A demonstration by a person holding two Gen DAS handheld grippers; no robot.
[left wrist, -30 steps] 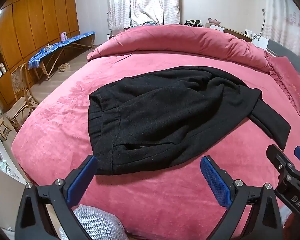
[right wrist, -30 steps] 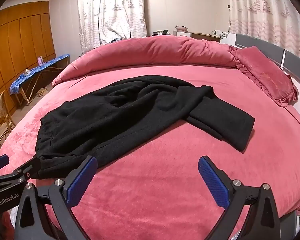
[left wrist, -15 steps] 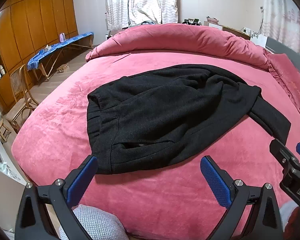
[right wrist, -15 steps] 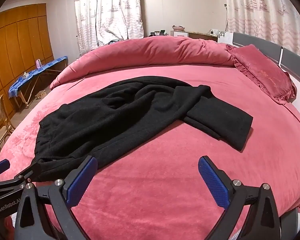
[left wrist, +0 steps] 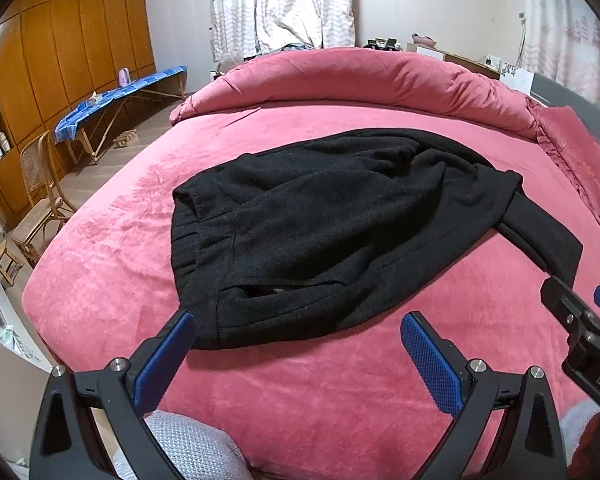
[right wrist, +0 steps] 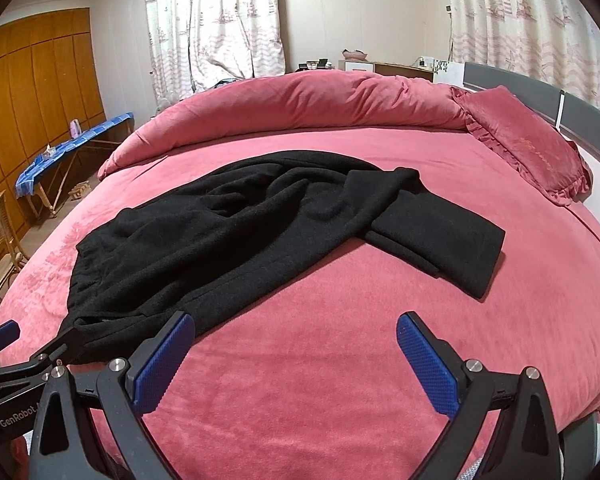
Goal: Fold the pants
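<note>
Pink velvet bed [left wrist: 340, 380] | black pants [left wrist: 340, 220] rumpled; wardrobe [left wrist: 60, 60] perhaps wooden | both tongs apart

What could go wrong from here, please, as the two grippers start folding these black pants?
1. The pants lie bunched, with one leg end crossing under the other fabric; folding now may lock in wrinkles.
2. The left gripper, jaws open by the waistband corner, might pinch the plush red bedspread too.
3. The right gripper hovers between waist and cuff, so it may grab only one layer.
</note>
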